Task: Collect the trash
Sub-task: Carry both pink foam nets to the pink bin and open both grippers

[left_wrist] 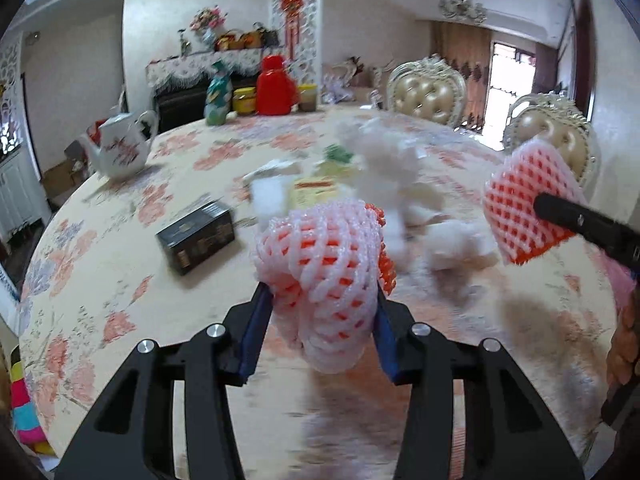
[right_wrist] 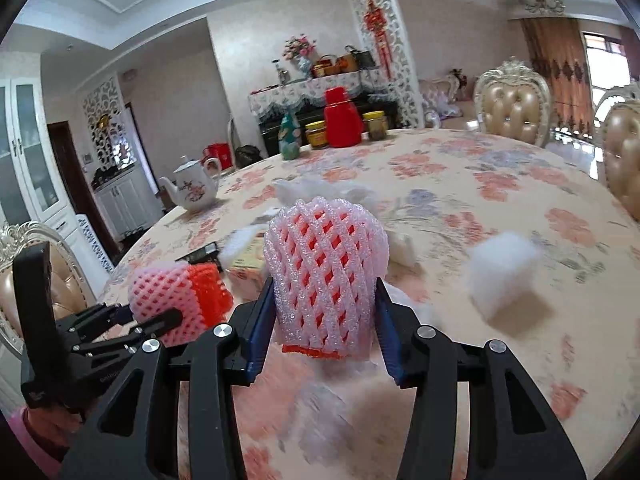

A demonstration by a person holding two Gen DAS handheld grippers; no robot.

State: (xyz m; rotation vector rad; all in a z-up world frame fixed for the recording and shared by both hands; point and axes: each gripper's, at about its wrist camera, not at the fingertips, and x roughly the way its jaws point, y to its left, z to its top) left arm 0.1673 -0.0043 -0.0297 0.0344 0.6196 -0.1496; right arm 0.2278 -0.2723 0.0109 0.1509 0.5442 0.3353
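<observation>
A: What does the left gripper hold?
B: A pink foam net, clamped between its blue pads above the floral tabletop.
A: And the right gripper?
B: Clenched on another foam sleeve, lifted, tissue wads near its right.

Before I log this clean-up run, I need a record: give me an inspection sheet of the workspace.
Surface: round table under a floral cloth.
Job's things: two pink foam nets, one in the left gripper, one in the right; white tissue wads and a white block on the table.
Clutter: black box, teapot, red flask, jars.
Grippers: left gripper and right gripper each shut on a net.
Cables: nothing seen.
Surroundings: padded chairs, sideboard.
</observation>
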